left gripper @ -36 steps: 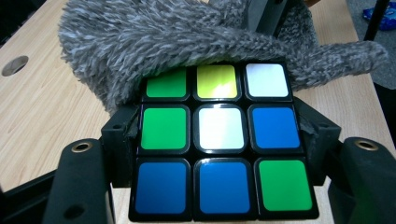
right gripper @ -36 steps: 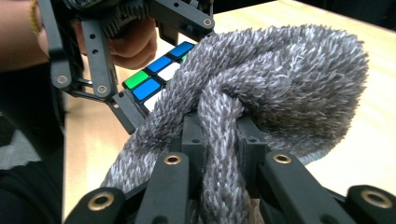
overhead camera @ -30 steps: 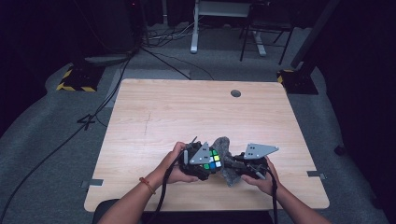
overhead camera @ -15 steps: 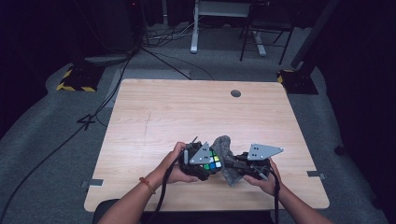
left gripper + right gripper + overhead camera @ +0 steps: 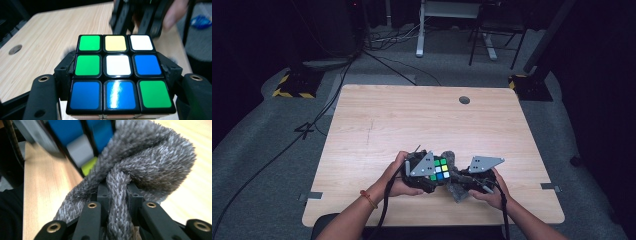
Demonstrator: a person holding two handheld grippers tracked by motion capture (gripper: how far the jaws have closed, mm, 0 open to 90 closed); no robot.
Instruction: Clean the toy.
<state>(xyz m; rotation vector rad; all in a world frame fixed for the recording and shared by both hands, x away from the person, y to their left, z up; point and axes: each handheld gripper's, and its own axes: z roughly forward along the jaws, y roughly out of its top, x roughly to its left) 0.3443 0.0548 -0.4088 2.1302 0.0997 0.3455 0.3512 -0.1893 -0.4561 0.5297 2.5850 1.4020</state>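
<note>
I hold both forearms in from the table's near edge; my left gripper (image 5: 428,172) and right gripper (image 5: 462,179) are clamped, hands close together.

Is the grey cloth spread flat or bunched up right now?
Bunched. The grey cloth is twisted into a thick fold pinched by the right gripper, pressed against the puzzle cube.

Room was dark beyond the lit table (image 5: 412,125): light wood top with a round cable hole (image 5: 464,100) toward 12 o'clock. Grey carpet (image 5: 267,165) surrounded it. Black cables (image 5: 377,62) ran across the floor at 11 o'clock. Hazard-striped base (image 5: 292,91) sat at 10 o'clock; white desk legs (image 5: 419,30) stood at 12 o'clock.
</note>
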